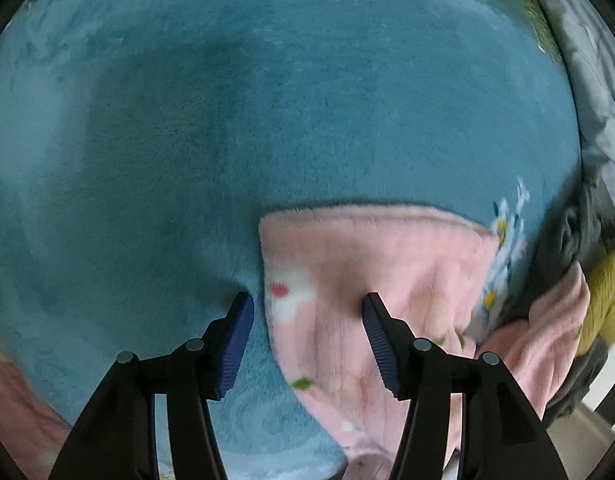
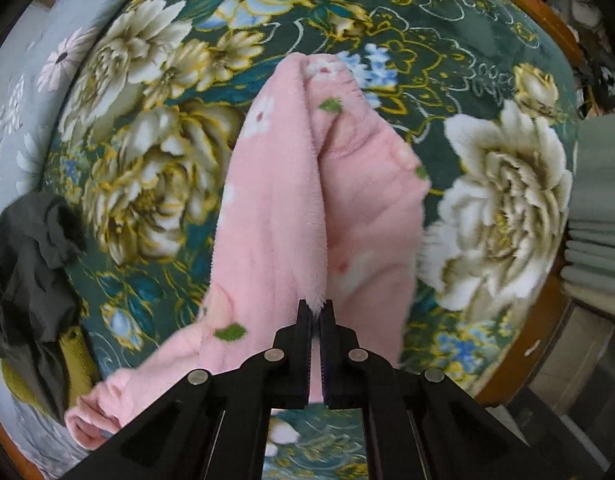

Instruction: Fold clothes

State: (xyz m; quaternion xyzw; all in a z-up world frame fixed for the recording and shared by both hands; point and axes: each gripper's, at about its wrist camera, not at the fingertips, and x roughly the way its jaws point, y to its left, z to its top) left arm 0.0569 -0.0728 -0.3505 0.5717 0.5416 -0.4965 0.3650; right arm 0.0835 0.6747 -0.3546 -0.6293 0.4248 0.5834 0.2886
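Floral teal blanket (image 2: 487, 80) on bed; right hand-held gripper (image 2: 316, 308) pinching pink garment (image 2: 267, 216), left hand-held gripper (image 1: 307, 300) wide open

- Pink garment (image 2: 275, 208): plush fleece, fuzzy nap, matt, printed flowers.
- Teal blanket (image 1: 267, 100): short-pile cloth, soft, matt.
- Floral bedspread (image 2: 487, 184): velvety printed cloth, slight sheen.
- Dark garment (image 2: 31, 264): thin crumpled cloth, matt.
- Bed frame (image 2: 523, 344): smooth glossy wood.
- Left gripper (image 1: 307, 336): black matt plastic, ribbed blue pads (image 1: 237, 344), metal pins.

text: none legible | labels: none | numbers: none | both views
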